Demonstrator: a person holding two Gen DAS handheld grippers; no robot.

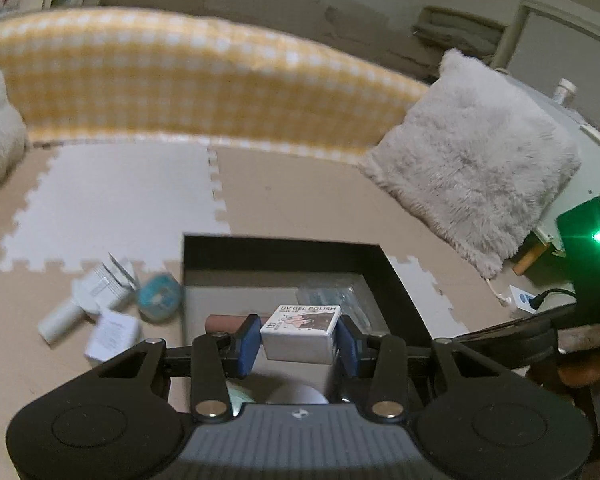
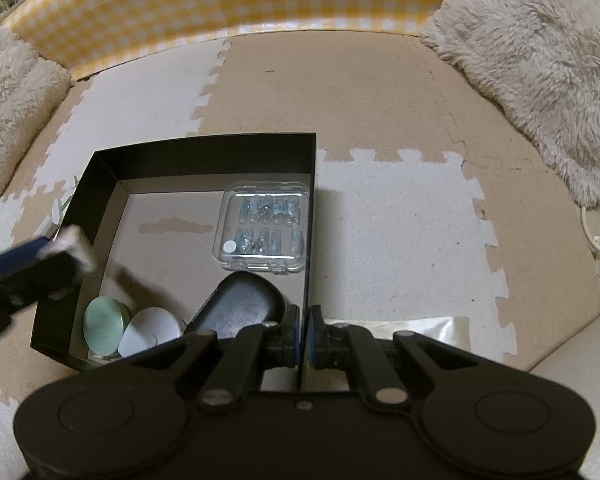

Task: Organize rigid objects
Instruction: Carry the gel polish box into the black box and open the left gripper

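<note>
Left gripper (image 1: 298, 344) clamps small white gel-polish box (image 1: 300, 334) above black open cardboard tray (image 2: 204, 152), likely to drop in; right gripper (image 2: 304, 344) pinches tray wall, steadying it.

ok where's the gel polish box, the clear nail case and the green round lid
gel polish box (image 1: 300, 330), left wrist view, top face
clear nail case (image 2: 266, 228), right wrist view, lid centre
green round lid (image 2: 103, 326), right wrist view, flat face

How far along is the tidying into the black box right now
Done: the clear nail-tip case, green disc and white disc lie in the black box. In hand: the left gripper holds the gel polish box. Left: white packages and a blue tin outside.
</note>
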